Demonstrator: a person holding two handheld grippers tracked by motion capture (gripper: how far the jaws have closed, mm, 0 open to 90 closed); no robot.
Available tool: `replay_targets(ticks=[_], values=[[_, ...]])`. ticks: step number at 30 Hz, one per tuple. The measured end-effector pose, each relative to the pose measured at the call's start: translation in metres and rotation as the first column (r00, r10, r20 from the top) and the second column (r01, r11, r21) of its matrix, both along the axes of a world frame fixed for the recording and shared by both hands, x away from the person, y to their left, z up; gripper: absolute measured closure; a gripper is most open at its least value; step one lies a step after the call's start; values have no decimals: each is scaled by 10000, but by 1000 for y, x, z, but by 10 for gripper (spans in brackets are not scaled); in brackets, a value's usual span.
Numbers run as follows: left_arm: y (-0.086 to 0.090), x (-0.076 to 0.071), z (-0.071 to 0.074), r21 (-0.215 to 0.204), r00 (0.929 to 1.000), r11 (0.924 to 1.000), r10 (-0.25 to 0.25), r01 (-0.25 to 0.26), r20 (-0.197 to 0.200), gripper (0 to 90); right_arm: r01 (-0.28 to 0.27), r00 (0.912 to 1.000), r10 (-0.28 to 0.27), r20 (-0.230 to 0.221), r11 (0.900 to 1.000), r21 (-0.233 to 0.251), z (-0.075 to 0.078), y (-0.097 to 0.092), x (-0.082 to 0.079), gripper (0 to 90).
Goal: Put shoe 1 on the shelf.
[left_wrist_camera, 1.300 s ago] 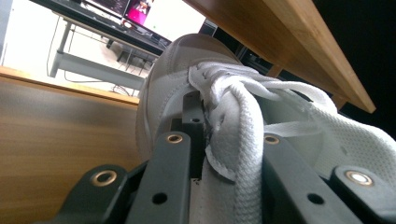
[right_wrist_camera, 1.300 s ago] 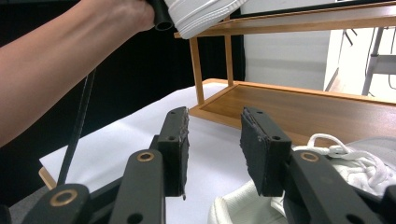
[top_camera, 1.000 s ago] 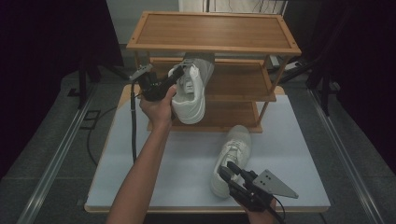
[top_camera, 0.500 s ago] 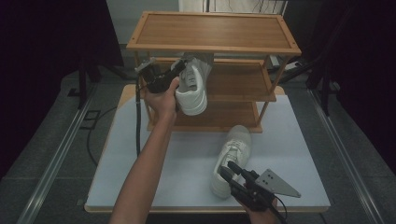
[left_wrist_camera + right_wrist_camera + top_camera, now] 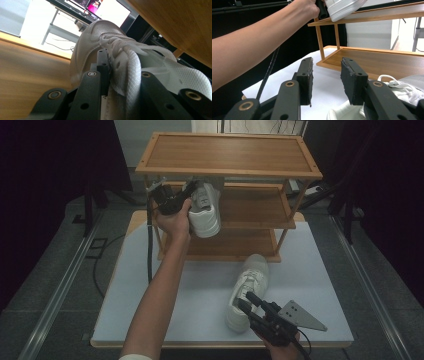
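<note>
Above the table (image 5: 150,320), the high view showed the wooden rack (image 5: 229,157) as the landmark. The left gripper (image 5: 186,192) was clamped on the collar of a white sneaker (image 5: 206,212), held at the left end of the rack's middle shelf (image 5: 255,205), its heel overhanging the front edge. Compared with a second earlier, the shoe had travelled up and inward from in front of the rack's lower level; judged from this, it was close to being set down, though not yet released. The second sneaker (image 5: 246,290) lay on the table just in front of the rack, with the right gripper (image 5: 245,301) unmoved at its heel, jaws parted and holding nothing.

Left gripper view: the jaws pinched the padded collar and laces of the white sneaker (image 5: 112,50), its toe pointing into the rack between two wooden boards.

Right gripper view: the jaws stood apart and empty over the second sneaker (image 5: 402,95), while the held shoe's sole (image 5: 344,7) rested at the middle shelf's edge (image 5: 372,15).
</note>
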State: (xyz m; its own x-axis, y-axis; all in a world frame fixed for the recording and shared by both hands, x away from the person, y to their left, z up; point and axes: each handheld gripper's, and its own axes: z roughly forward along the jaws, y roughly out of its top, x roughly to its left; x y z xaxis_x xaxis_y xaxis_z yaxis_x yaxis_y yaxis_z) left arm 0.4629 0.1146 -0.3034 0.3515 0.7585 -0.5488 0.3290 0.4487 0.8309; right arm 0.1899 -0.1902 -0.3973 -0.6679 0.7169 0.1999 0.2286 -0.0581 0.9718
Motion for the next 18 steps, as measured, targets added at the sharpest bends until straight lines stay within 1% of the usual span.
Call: replay_targets(ticks=[2, 4, 5, 7, 8, 10, 11, 13, 14, 15, 17, 18], values=[[-1, 2, 0, 18, 10000, 10000, 92, -92, -3, 798, -75, 10000, 75, -22, 10000, -17, 0, 1, 0, 620], [-1, 5, -2, -46, 9998, 9998, 184, -185, -87, 796, -134, 9999, 134, -28, 9999, -46, -1, 2, 0, 619], [-1, 7, -3, -125, 9998, 9998, 128, -130, -125, 796, -173, 9998, 173, -41, 9998, -55, -1, 3, 0, 620], [-1, 9, -5, -54, 9998, 9999, 104, -105, -172, 794, -179, 9998, 179, -55, 9998, -62, -1, 4, -1, 619], [-4, 11, -6, -330, 9992, 9988, 360, -365, -152, 792, -215, 9998, 215, -61, 9997, -66, -1, 4, -1, 619], [-7, 13, -5, -802, 9990, 9958, 425, -434, -129, 786, -222, 9997, 222, -48, 9997, -81, -2, 4, -1, 619], [-8, 14, -5, -910, 9989, 9948, 460, -467, -100, 786, -221, 9997, 221, -69, 9997, -75, -2, 4, -1, 620], [-7, 14, -6, -720, 9992, 9967, 374, -382, -122, 784, -219, 9997, 218, -70, 9997, -84, -2, 4, 0, 619], [-7, 14, -6, -720, 9992, 9967, 374, -382, -122, 781, -226, 9997, 225, -81, 9997, -91, -2, 4, 0, 620], [-6, 15, -7, -578, 9994, 9978, 316, -324, -145, 778, -233, 9997, 232, -100, 9997, -93, -3, 4, 0, 619], [-6, 16, -7, -816, 9993, 9961, 311, -327, -209, 766, -263, 9996, 261, -122, 9996, -118, -3, 6, 0, 619], [-5, 16, -8, -847, 9993, 9960, 269, -291, -270, 758, -258, 9996, 256, -116, 9996, -143, -4, 6, 0, 619]])
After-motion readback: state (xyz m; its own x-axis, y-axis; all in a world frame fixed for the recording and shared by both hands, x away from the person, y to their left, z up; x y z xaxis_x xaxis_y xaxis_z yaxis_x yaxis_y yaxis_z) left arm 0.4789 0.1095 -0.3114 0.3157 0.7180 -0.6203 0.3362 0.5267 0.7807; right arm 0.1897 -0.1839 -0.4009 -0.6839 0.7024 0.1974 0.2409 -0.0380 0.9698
